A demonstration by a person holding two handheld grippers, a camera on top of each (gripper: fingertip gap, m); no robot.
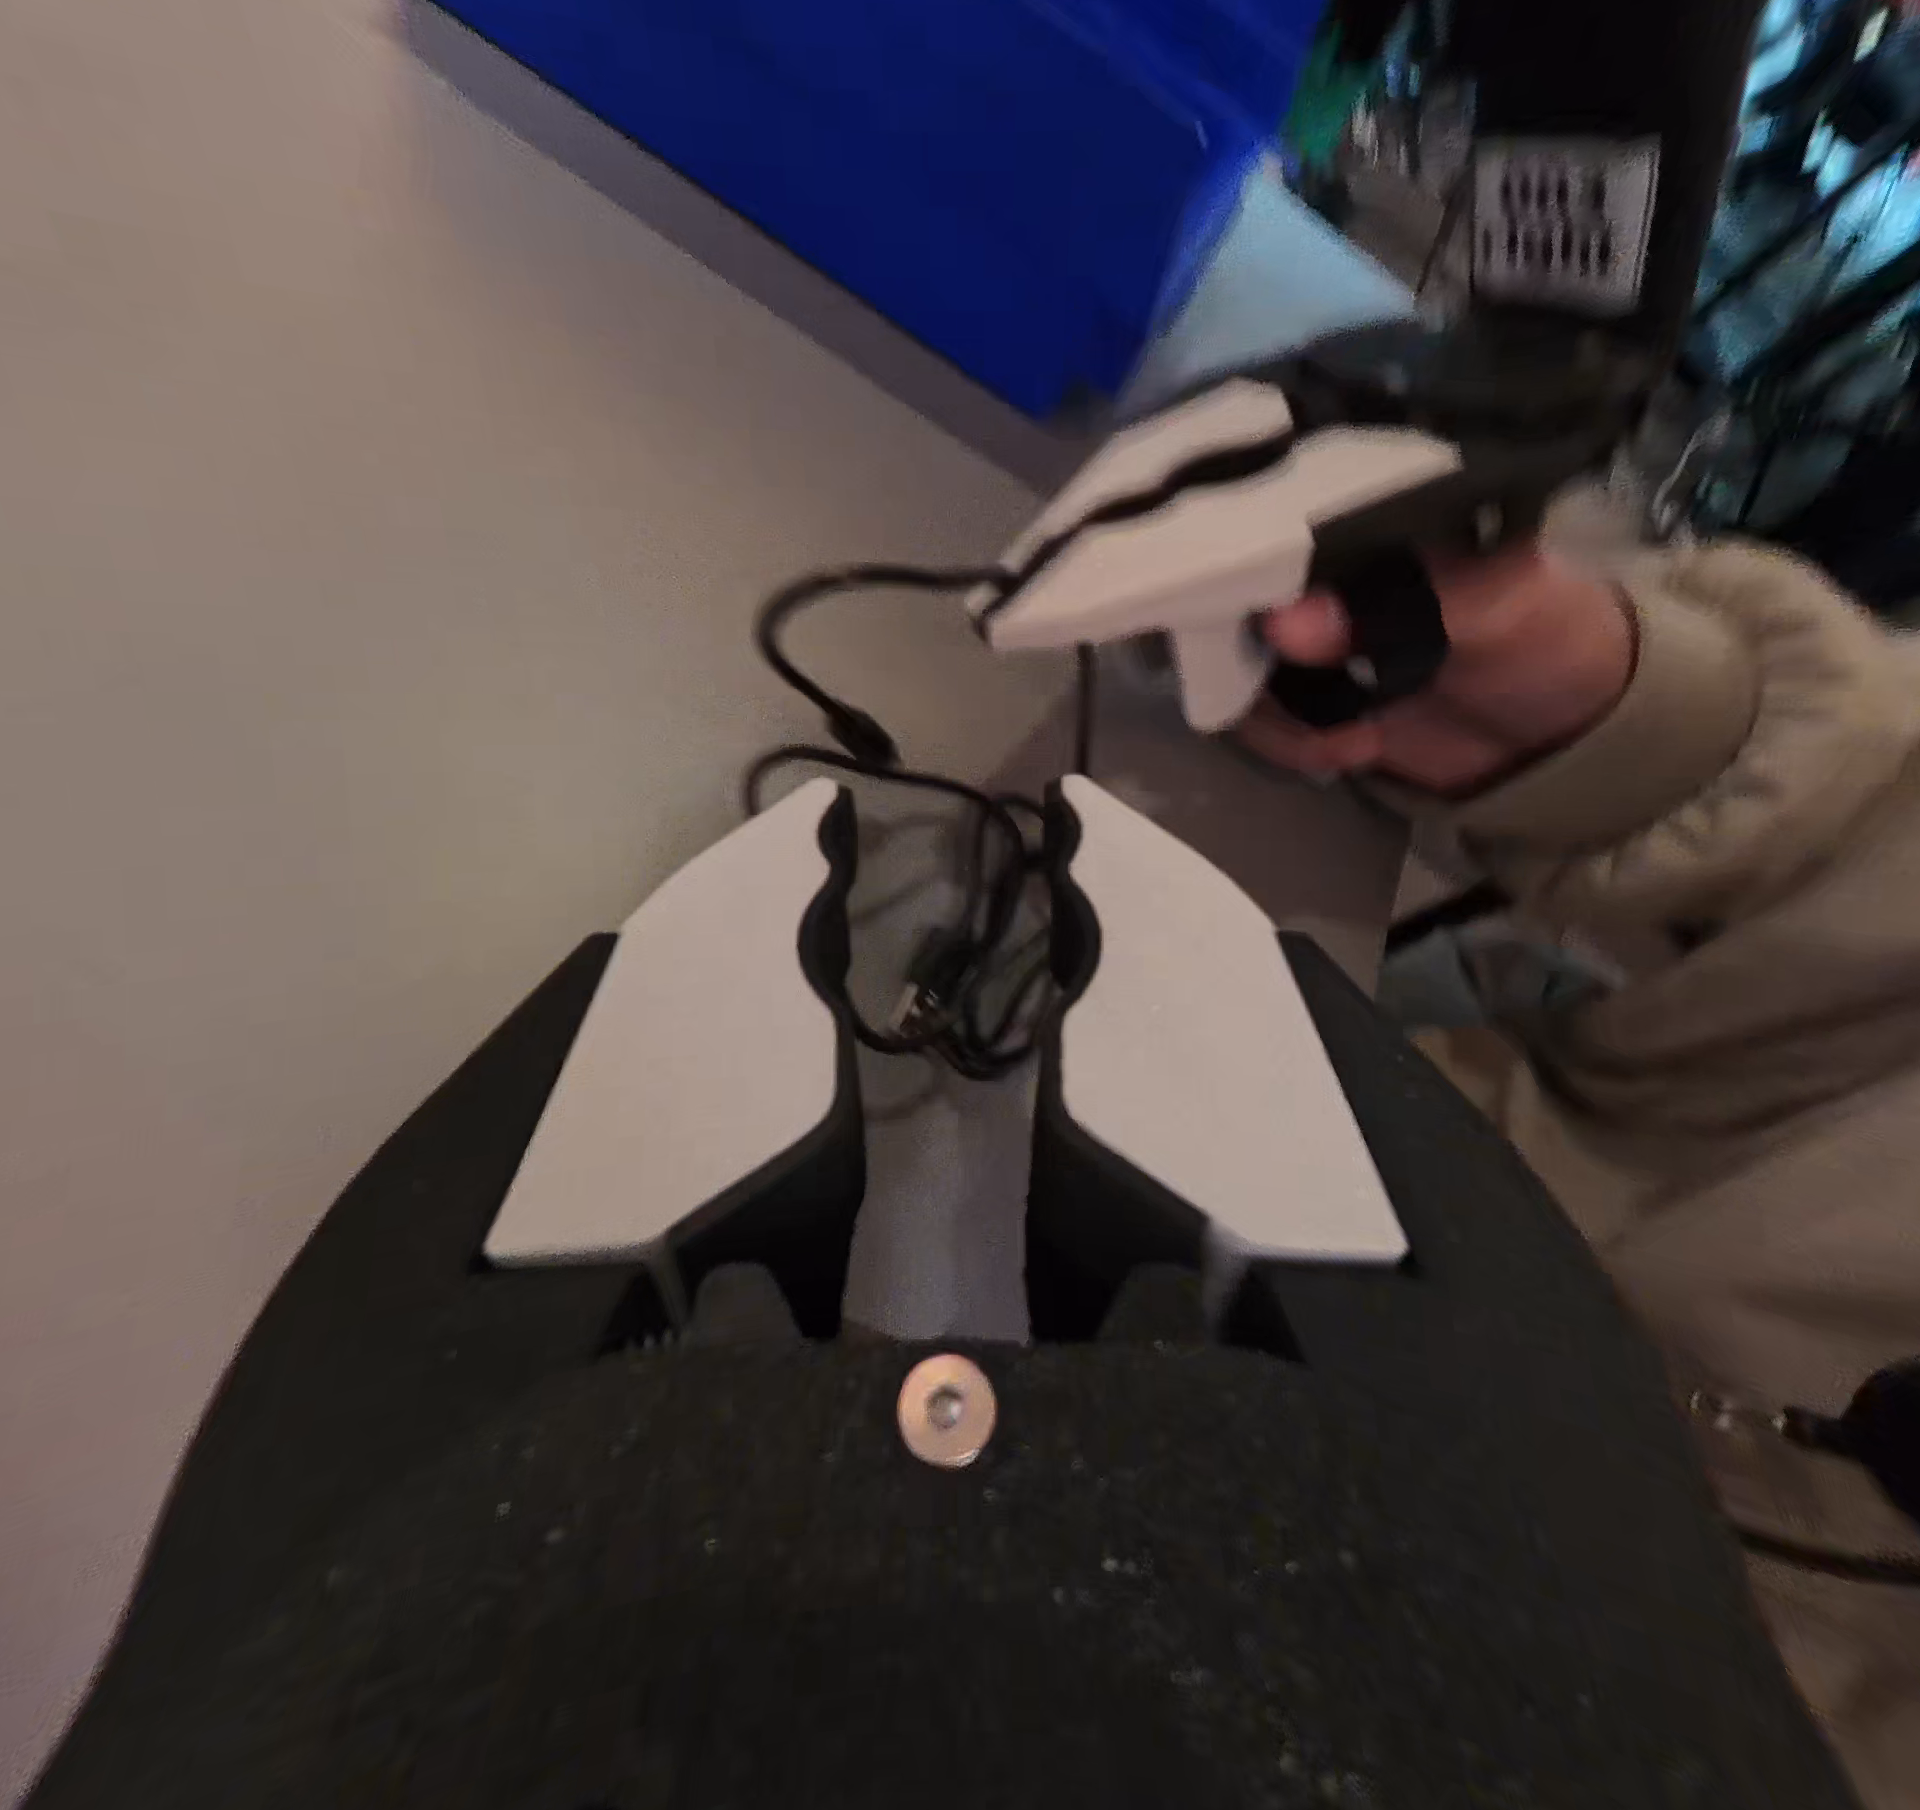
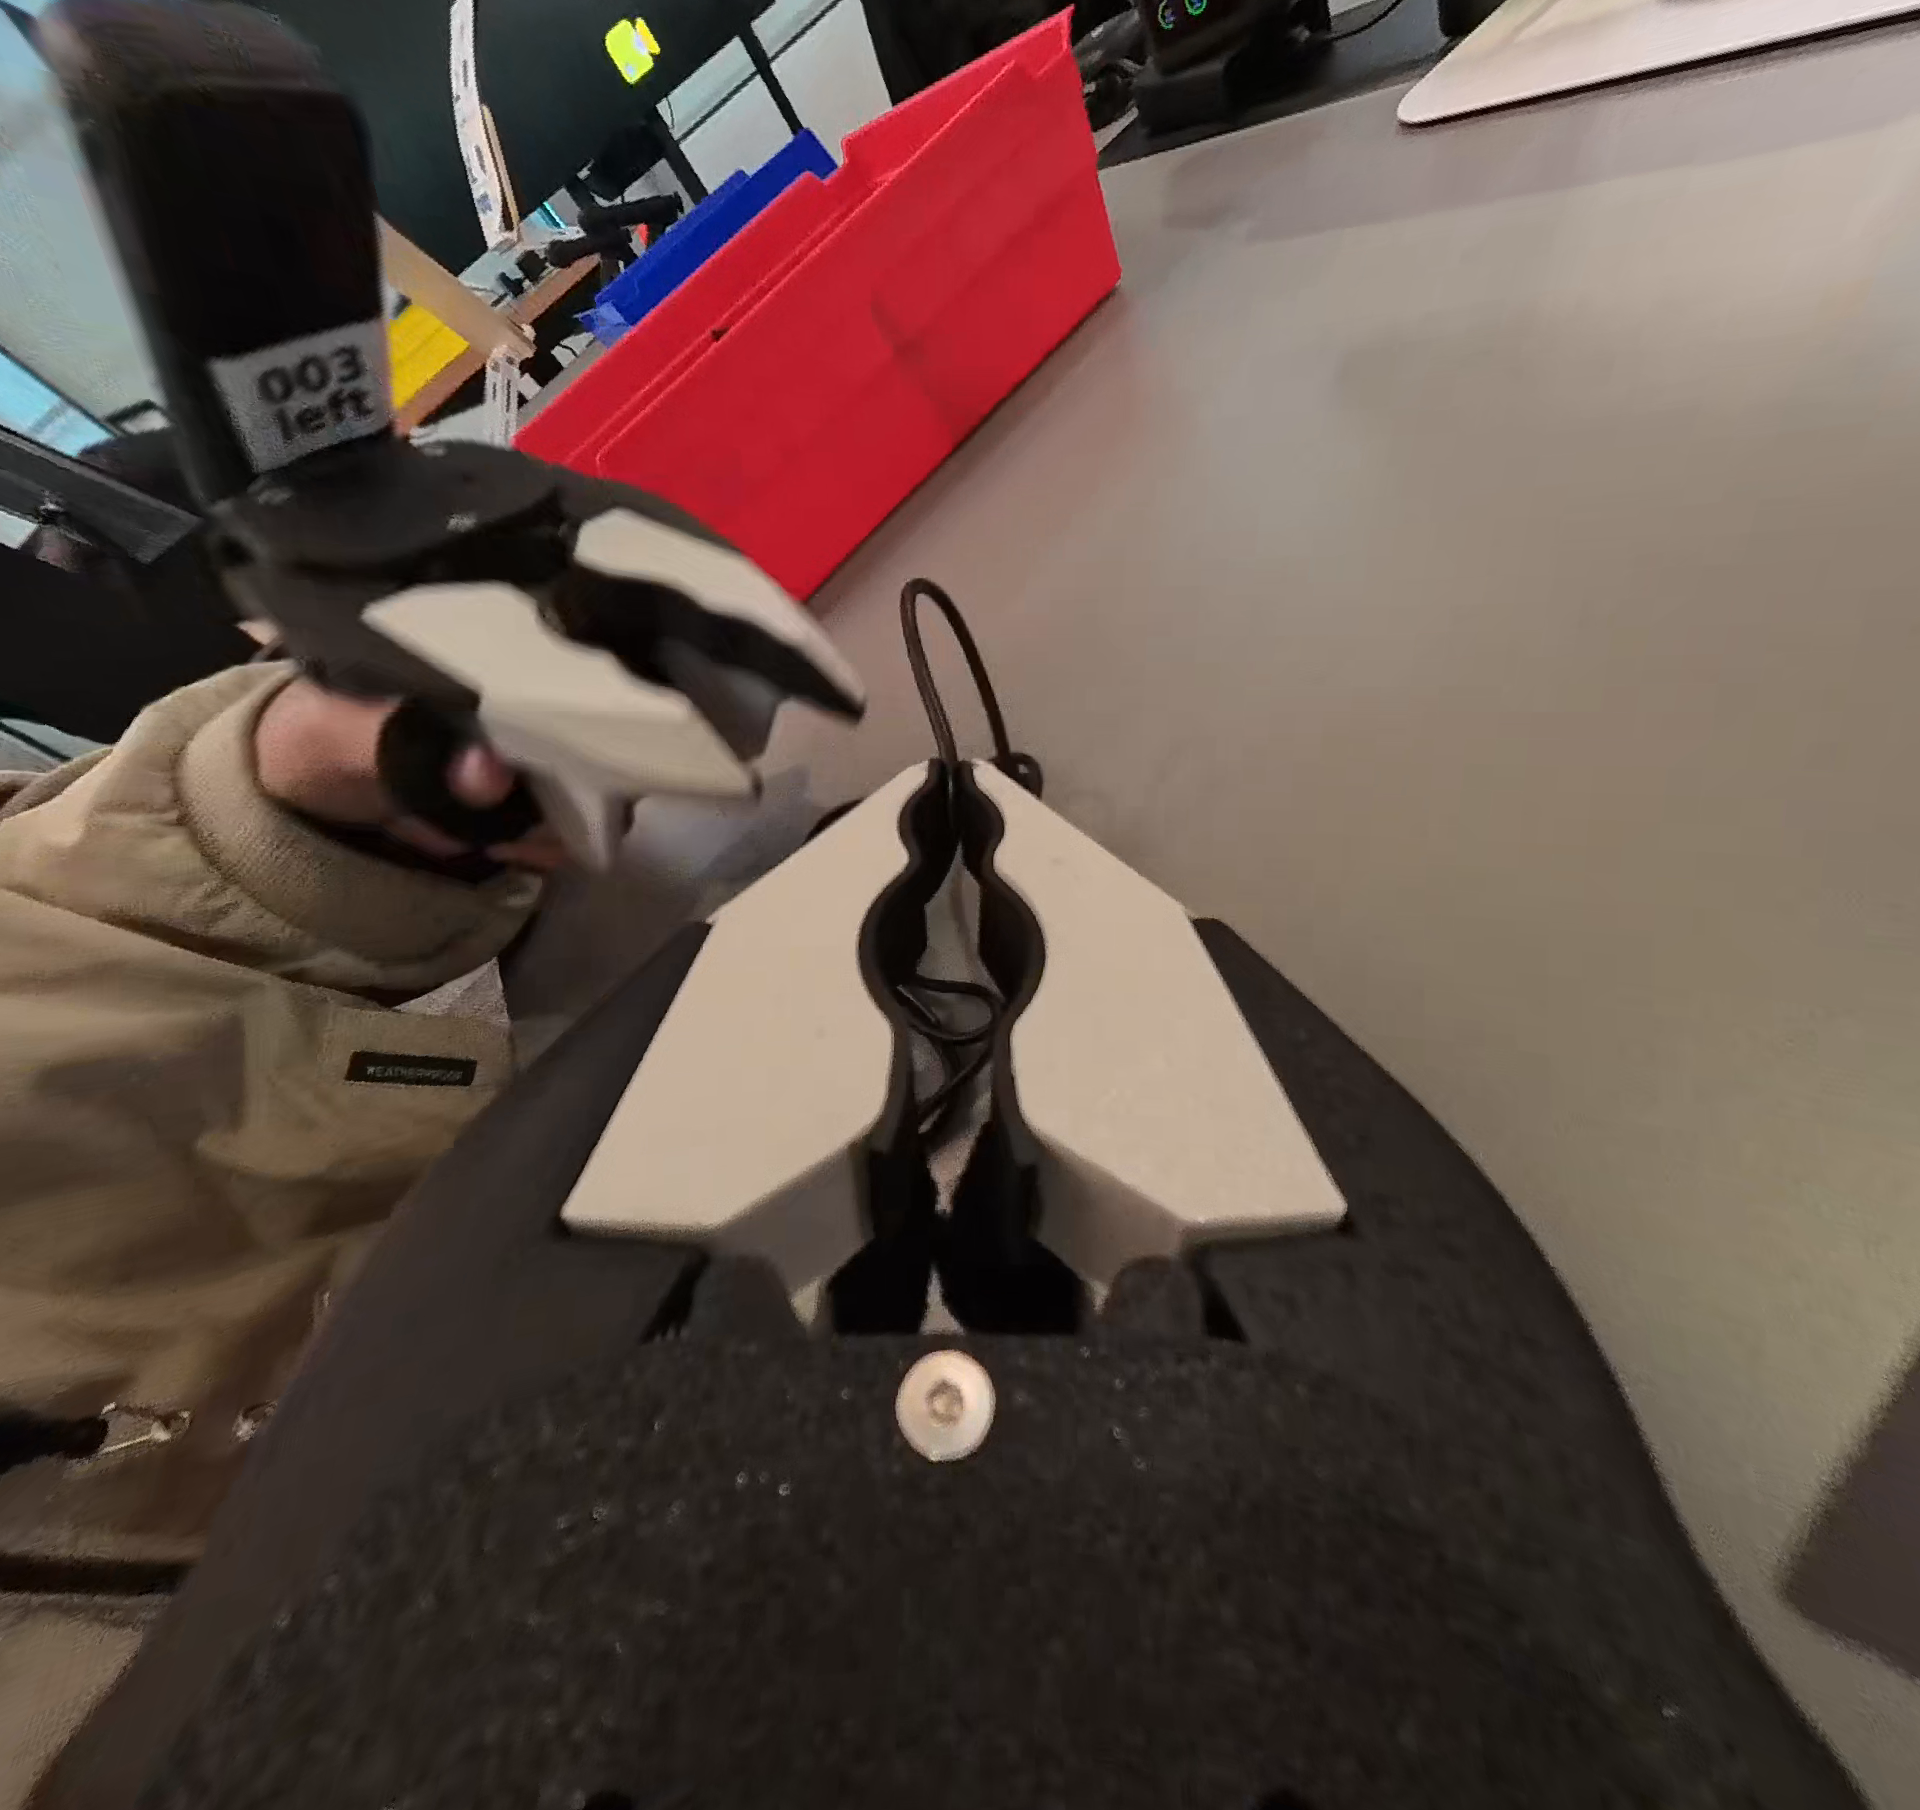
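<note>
The left gripper (image 1: 948,804) hovers with fingers parted above a tangled black cable (image 1: 935,939) on a pale table (image 1: 312,617). The right gripper (image 1: 992,607), its fingers pinched on a raised strand of that cable, is held in a beige-sleeved hand (image 1: 1455,690). A blue bin (image 1: 883,129) sits beyond.

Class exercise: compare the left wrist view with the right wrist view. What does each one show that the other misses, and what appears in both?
Only the left wrist view shows the tangled heap of the black cable lying on the table beyond the open left gripper.

Only the right wrist view shows the red bin, the dark monitor and the white tray.

Both show the grey table, the blue bin, the cable, and the right gripper shut on it.
</note>
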